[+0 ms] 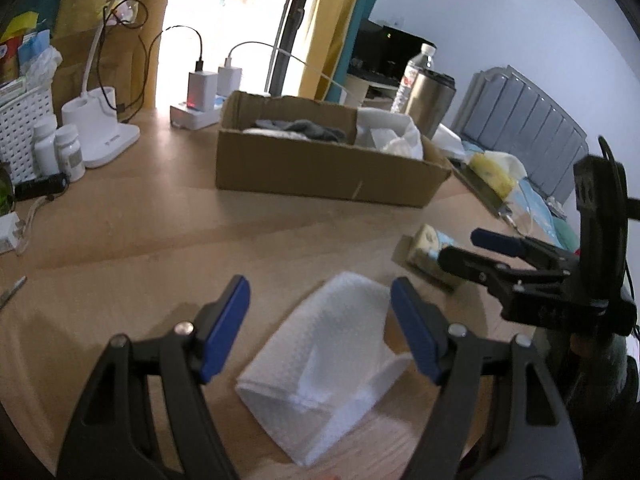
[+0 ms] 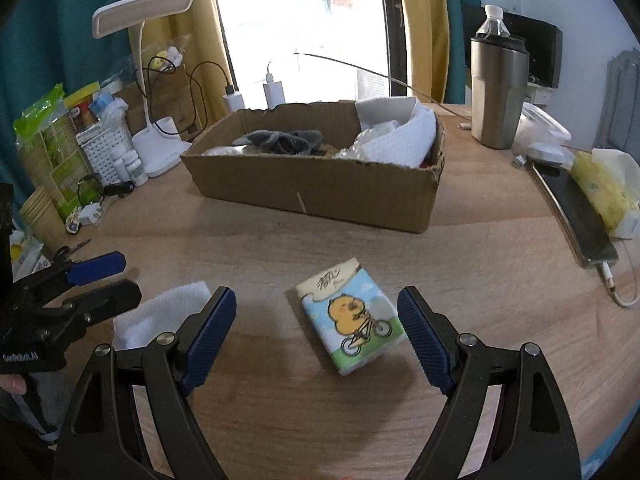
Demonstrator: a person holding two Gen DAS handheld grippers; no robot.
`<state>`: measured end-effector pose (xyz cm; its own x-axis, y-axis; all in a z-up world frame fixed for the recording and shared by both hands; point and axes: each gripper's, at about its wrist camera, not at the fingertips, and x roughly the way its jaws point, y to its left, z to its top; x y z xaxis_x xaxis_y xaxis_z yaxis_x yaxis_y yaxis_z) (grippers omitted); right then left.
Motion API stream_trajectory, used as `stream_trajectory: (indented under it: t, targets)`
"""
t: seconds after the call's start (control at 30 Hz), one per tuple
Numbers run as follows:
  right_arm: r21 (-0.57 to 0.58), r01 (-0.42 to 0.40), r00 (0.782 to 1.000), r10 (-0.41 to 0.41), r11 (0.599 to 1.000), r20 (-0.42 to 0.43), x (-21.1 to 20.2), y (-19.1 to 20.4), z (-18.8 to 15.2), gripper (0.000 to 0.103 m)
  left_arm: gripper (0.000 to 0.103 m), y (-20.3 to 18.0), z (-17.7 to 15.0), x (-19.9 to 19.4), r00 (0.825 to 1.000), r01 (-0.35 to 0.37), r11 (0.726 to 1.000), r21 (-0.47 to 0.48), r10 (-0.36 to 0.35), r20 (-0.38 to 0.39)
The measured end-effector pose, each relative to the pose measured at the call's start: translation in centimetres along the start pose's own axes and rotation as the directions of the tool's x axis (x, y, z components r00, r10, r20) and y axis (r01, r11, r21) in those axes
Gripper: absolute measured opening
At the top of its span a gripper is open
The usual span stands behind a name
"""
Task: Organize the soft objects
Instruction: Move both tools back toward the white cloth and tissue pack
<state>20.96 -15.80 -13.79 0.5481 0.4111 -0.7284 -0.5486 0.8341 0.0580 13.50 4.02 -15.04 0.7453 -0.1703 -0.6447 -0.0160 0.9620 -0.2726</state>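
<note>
**Both grippers spread wide above the table, nothing held**

The left gripper [image 1: 320, 332] has its blue-padded fingers spread wide and grasps nothing. A folded white cloth [image 1: 324, 364] lies on the wooden table [image 1: 160, 240] between and beneath the fingers; whether a pad touches it cannot be told.

The right gripper [image 2: 316, 336] is equally wide apart and empty. One tissue pack [image 2: 350, 320] printed with a yellow duck on a bicycle lies flat on the table between its fingers, nearer the right finger and not gripped. The white cloth [image 2: 160, 316] sits just beside the tissue pack on the left, partly hidden behind the left gripper [image 2: 104, 276], which reaches in from that side.

Beyond the tissue pack stands one open cardboard box [image 2: 320, 188]. Inside the box are a grey cloth [image 2: 284, 140] at the middle and white cloths [image 2: 400, 136] bunched at its right end. To the right of the box stands one steel tumbler [image 2: 498, 92] with a water bottle [image 2: 494, 20] behind it. Farther right of the box lie a phone [image 2: 576, 208] on a cable and a yellow tissue packet [image 2: 604, 188]. To the left of the box are one white desk lamp [image 2: 148, 80], a white basket [image 2: 104, 148], small white bottles [image 2: 130, 168] and a stack of paper cups [image 2: 40, 212]. Behind the box, two chargers [image 2: 256, 96] stand plugged in.
</note>
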Motion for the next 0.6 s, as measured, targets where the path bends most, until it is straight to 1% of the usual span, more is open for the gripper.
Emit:
stream_trajectory:
  t: [0.27,0.33,0.4,0.6]
  targets:
    - [0.002,0.001,1.000,-0.001,1.000,0.001,-0.2,0.3,-0.9,0.085,0.074,-0.5,-2.0,0.5,0.999,0.005,1.000,0.020,-0.004,-0.039]
    - [0.007,0.003,1.000,-0.003,1.000,0.001,-0.3,0.2,-1.0,0.085,0.074,-0.9,-2.1,0.4,0.999,-0.009,0.999,0.040,0.011,-0.032]
    - [0.014,0.005,1.000,-0.005,1.000,0.002,-0.4,0.1,-1.2,0.085,0.074,-1.4,-2.3,0.3,0.999,-0.042,0.997,0.071,0.044,-0.027]
    - [0.027,0.000,1.000,0.000,1.000,0.006,-0.6,-0.4,-1.6,0.085,0.074,-2.6,-2.8,1.0,0.992,-0.106,0.983,0.149,0.115,-0.052]
